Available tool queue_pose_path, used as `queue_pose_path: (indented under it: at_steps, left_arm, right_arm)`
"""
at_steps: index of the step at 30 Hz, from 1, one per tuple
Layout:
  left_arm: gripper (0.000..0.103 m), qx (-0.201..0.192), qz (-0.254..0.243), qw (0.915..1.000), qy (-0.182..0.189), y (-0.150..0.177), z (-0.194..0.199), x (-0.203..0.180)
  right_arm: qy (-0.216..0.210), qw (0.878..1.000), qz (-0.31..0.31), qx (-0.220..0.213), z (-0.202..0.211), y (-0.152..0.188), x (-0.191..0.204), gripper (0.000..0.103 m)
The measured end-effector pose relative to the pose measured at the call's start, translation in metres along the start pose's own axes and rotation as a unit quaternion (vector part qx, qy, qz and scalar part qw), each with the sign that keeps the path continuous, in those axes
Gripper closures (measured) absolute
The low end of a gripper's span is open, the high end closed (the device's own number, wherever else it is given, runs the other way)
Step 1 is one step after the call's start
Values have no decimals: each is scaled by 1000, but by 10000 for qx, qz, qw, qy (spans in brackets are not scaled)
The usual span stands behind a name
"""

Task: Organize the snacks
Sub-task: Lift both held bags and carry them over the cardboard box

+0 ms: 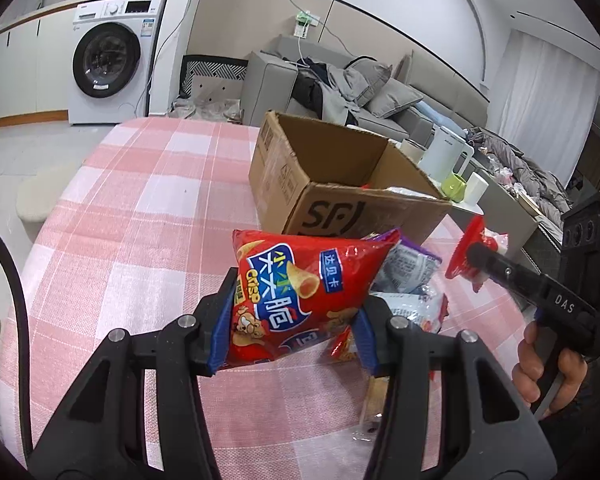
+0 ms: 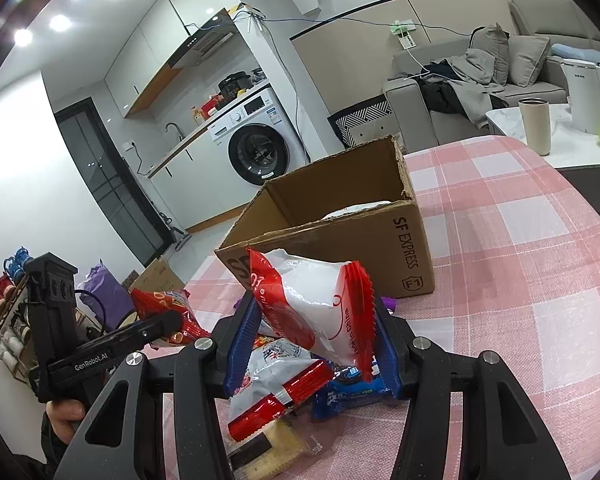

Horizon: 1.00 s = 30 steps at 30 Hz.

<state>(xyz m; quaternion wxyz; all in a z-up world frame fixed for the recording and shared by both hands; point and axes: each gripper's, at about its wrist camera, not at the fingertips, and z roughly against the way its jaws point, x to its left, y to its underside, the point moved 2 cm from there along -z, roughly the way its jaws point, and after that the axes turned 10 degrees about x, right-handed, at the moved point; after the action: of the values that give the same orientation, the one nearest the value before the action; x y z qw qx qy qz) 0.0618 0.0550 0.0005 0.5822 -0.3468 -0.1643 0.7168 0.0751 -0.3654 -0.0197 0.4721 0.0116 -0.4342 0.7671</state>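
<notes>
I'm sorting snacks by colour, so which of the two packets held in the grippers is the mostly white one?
The white packet with red ends, in the right gripper. The left gripper holds an all-red chip bag.
</notes>
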Motion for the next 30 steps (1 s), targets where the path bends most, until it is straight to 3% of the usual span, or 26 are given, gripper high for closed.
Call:
queue_pose_path:
  at_steps: [13, 30]
  left_arm:
    - [56, -126, -234, 9996, 71, -13, 5, -29]
    - [56, -296, -638, 9975, 51, -54, 3, -69]
  right_arm:
    - [-90, 9994, 331, 22, 10, -6, 15, 50]
    - [-223, 9990, 359, -137, 22, -29, 27, 50]
